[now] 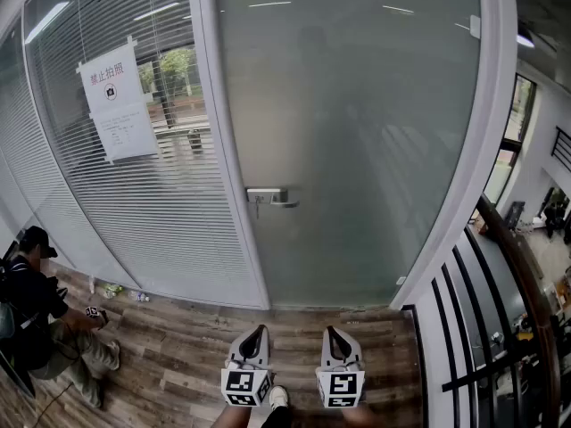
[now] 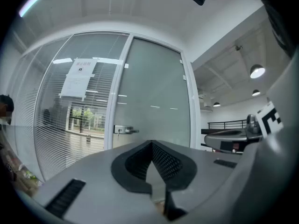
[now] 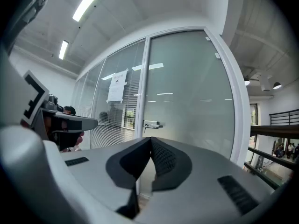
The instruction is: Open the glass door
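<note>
The frosted glass door [image 1: 357, 132] stands closed ahead in its white frame. Its metal lever handle [image 1: 272, 196] sits on the door's left edge at mid height, and shows too in the left gripper view [image 2: 125, 129] and the right gripper view [image 3: 152, 124]. My left gripper [image 1: 260, 332] and right gripper [image 1: 332, 332] are side by side low in the head view, both pointing level at the door, well short of the handle. The left gripper [image 2: 152, 143] has its jaw tips together with nothing between them. The right gripper [image 3: 150, 139] is likewise shut and empty.
Left of the door a glass wall with blinds [image 1: 152, 194] carries a paper notice [image 1: 118, 102]. A person [image 1: 40, 315] crouches on the wooden floor [image 1: 178, 346] at the left. A black railing [image 1: 473, 328] runs along the right side.
</note>
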The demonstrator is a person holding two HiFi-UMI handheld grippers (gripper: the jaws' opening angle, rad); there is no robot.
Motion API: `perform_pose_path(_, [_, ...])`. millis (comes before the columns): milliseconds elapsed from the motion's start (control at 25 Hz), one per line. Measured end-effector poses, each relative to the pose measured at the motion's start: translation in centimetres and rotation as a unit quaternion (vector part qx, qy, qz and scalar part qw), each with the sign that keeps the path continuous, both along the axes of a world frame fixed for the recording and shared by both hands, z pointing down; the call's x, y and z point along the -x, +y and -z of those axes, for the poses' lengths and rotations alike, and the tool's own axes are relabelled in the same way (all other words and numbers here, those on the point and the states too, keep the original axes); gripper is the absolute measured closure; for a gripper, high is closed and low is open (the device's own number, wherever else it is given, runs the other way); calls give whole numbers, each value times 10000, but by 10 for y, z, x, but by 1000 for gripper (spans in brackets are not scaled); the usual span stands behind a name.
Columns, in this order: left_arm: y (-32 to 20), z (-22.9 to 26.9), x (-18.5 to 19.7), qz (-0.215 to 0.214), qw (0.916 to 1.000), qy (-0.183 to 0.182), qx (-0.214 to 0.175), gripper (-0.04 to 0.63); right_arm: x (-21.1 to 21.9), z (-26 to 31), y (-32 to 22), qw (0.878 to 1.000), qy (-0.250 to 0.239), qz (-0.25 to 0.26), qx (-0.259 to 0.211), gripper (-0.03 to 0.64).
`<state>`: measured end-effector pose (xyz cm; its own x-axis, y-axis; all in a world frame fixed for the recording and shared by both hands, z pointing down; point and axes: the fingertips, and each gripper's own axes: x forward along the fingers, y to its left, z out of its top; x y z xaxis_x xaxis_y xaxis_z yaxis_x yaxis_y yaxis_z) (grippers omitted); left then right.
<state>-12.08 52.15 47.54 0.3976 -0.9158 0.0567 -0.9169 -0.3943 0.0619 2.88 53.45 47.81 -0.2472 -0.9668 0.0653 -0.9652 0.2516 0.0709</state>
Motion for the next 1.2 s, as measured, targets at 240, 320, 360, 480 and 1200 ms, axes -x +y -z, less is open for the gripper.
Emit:
perform_pose_path(240, [-83,15,18,-147,9998,23,-106,592,7,15,-83,9996,147,-230,-89,601])
perform_pose_path(320, [-106,17,27,-196,9998,32,-92,592,15,21,-106,9996,131,-249,-100,601])
perform_pose_path(360, [-116,18,30,-239,9997,36,-88,592,20,23,-116,9996,115,-251,-106,601])
perform_pose_path(480, [-152,21,39,-436,9989,-24,-170,592,35,26,-147,9993,161,-313,-112,601])
perform_pose_path(1200, [-312,1,54,-584,9981,59,165,592,67,3,-310,9995,55,-220,198,601])
